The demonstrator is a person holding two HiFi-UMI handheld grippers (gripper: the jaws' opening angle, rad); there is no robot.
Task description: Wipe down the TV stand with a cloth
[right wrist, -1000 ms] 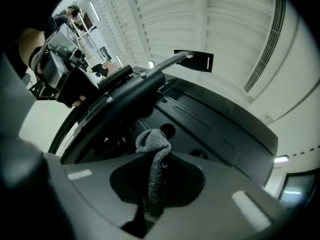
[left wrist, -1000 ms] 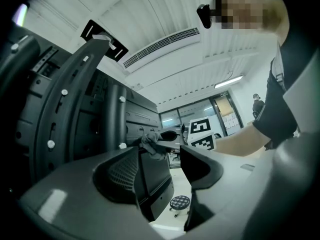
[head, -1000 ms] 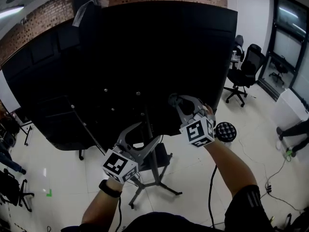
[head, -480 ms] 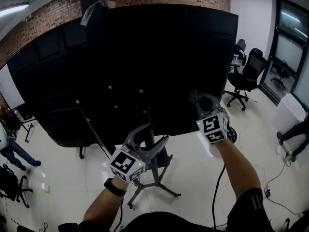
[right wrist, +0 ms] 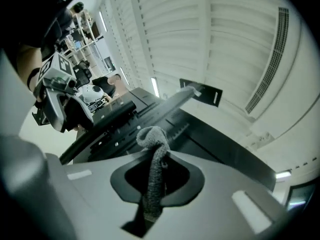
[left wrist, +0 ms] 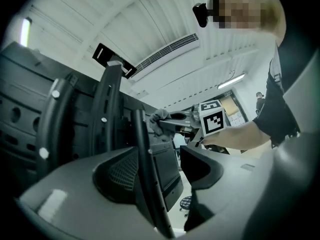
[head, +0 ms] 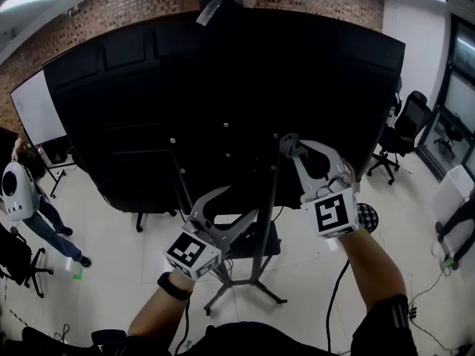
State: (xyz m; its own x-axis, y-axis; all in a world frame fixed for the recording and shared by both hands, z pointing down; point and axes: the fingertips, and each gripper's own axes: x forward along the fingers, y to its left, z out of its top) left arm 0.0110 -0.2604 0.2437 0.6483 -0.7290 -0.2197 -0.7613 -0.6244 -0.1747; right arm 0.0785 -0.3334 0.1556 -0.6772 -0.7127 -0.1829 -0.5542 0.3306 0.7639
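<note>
Low and left of centre in the head view, the left gripper (head: 236, 205) tilts up at the back of the big black television (head: 223, 80). Its jaws are spread wide and clamp nothing. Its own view shows a slim black strut (left wrist: 145, 174) running through the gap, and I can't tell whether they touch.

Mid-frame, the TV stand (head: 266, 221) drops from the screen to splayed legs on the pale floor (head: 111, 273).

Further right, the right gripper (head: 293, 150) is pressed closed on a grey knitted cloth (right wrist: 152, 184), held high beside the top of that upright.

The cloth looks soft, light and limp, with only a small tuft past the tips, so that tuft should do the rubbing. The stand looks stiff but top-heavy, so I'd steady it at the upright.
</note>
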